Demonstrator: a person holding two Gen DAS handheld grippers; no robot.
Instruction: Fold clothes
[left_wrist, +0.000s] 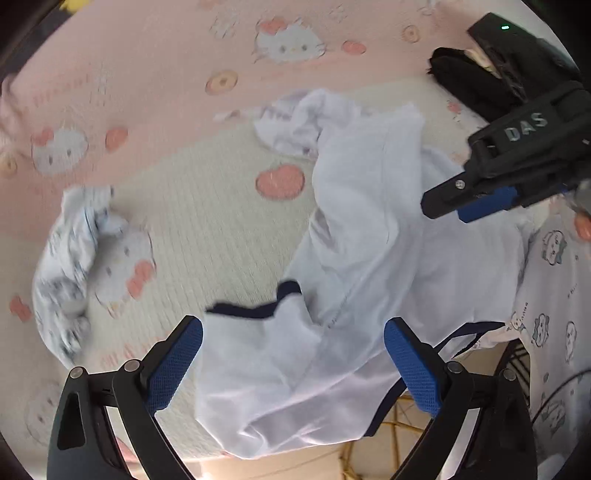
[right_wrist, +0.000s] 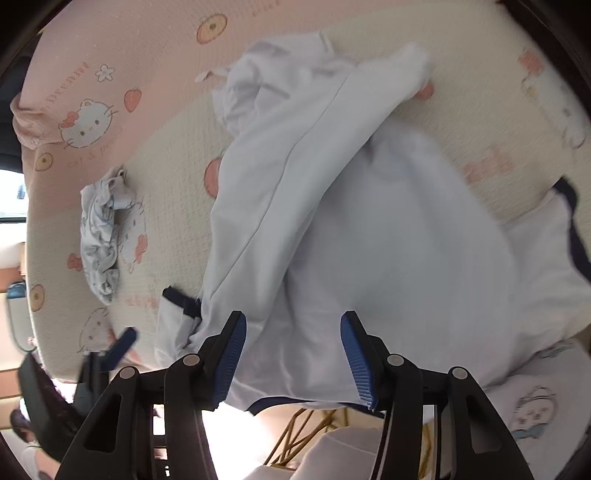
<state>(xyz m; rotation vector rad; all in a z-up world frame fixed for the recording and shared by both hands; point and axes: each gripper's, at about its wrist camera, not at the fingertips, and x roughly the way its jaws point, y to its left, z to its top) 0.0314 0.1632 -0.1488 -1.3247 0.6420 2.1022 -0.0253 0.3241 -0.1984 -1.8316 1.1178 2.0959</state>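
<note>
White shirt blocks centre; patterned garment far side; bare bed sheet between passable.

Left gripper and right gripper both hover with jaws spread wide.

Bed: cream quilted sheet printed with cartoon cats and pink apples; pink border of the same print along the far side. White shirt with navy trim lies crumpled at centre-right, near edge hanging off the bed. Small patterned garment bunched at left. Black item far right, unidentifiable.
</note>
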